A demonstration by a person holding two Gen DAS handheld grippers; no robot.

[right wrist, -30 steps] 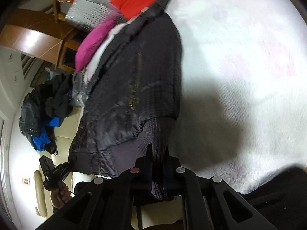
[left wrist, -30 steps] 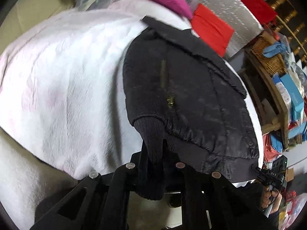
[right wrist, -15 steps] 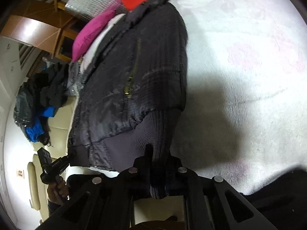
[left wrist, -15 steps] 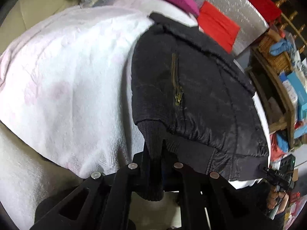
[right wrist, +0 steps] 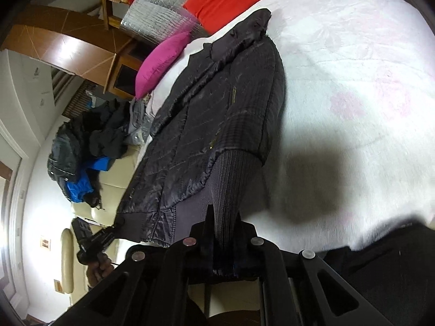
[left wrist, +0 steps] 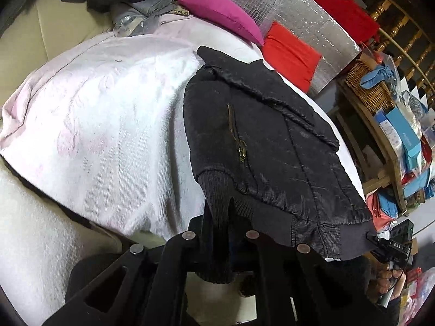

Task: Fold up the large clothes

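Note:
A black quilted jacket (left wrist: pixel 272 146) lies flat on a white fleece blanket (left wrist: pixel 103 125), sleeves folded in over its body, collar at the far end. My left gripper (left wrist: pixel 218 217) is shut on a ribbed sleeve cuff (left wrist: pixel 217 190) at the jacket's near hem. In the right wrist view the jacket (right wrist: pixel 206 125) lies the same way and my right gripper (right wrist: pixel 224 222) is shut on the other ribbed cuff (right wrist: pixel 231 174). Each gripper shows in the other's view at the hem corner.
A magenta pillow (left wrist: pixel 223 13), red cushion (left wrist: pixel 291 51) and silver foil sheet (left wrist: pixel 299 5) lie beyond the collar. A pile of dark and blue clothes (right wrist: pixel 81 146) sits on a cream sofa. A cluttered wooden shelf with a wicker basket (left wrist: pixel 369 84) stands to the right.
Both grippers have drawn back towards the near edge with the cuffs held, and the jacket now lies flatter and more stretched out on the blanket.

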